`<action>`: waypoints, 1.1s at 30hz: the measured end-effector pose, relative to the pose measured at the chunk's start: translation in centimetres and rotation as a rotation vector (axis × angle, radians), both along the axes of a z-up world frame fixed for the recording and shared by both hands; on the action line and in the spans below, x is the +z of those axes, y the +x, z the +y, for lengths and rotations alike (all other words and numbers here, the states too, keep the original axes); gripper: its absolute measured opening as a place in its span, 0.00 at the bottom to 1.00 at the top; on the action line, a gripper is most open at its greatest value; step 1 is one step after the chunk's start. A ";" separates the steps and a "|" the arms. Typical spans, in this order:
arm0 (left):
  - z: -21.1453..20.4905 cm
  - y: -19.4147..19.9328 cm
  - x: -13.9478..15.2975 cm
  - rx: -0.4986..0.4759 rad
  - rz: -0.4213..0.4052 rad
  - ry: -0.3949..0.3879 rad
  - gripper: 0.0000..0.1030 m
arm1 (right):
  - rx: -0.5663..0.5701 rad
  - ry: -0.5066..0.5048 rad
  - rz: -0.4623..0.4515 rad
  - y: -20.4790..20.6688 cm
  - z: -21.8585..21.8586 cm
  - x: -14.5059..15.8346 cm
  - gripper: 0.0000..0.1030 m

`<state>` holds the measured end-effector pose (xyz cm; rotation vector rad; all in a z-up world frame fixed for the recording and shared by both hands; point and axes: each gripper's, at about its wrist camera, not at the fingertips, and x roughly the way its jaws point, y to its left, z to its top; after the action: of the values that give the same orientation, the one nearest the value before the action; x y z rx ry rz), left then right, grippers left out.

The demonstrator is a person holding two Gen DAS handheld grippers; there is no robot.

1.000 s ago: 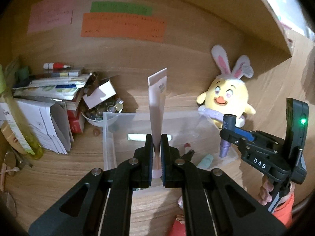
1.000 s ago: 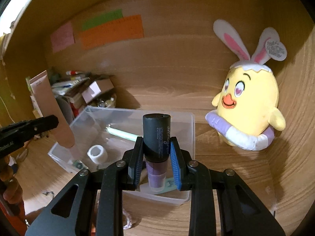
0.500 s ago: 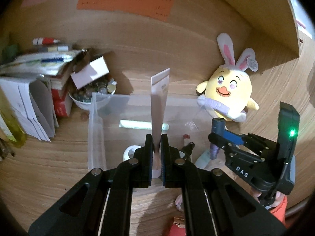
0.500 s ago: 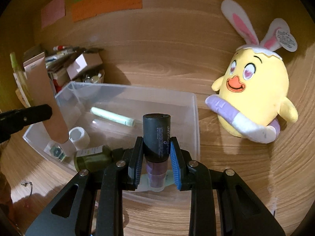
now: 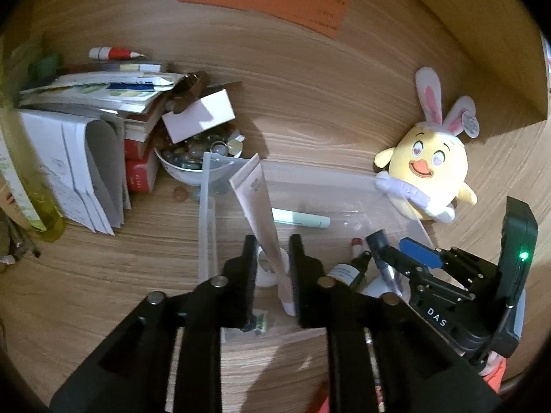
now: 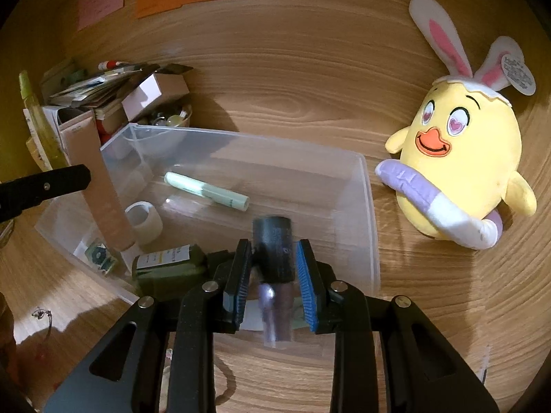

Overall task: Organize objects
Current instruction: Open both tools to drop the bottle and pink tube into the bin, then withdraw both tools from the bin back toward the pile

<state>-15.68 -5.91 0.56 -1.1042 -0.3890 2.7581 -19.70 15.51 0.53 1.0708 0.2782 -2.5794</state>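
Low in the left wrist view, the left tool stands wide apart, and the flat pinkish cosmetic tube leans loose between its fingers, cap end down inside the clear plastic bin. It looks freed and about to fall. Further up the frame a pale green pen lies on the bin floor; a dark green bottle sits at lower centre-right, beside the right tool. A yellow bunny-eared plush rests at right, and a bowl of glass pebbles and stacked papers crowd the upper left of the worktop.

Centre bottom of the right wrist view, the right tool is likewise parted, its blue pads clear of the blurred dark-capped purple bottle, which appears to be dropping at the bin's near wall. A tape roll sits at centre left.

My worry: this bottle hangs right over the near rim, so it may strike the edge and tumble onto the worktop. The tube could topple against the left wall or wedge on the tape roll.
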 end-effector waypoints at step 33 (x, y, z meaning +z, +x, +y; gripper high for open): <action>-0.6 6.3 1.4 0.016 0.023 -0.140 0.85 | 0.090 -0.037 0.109 7.7 1.2 3.4 0.82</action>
<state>-9.39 -6.49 1.93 -1.1032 -0.2046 2.8468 -12.03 16.66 3.96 0.8860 0.2964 -2.5554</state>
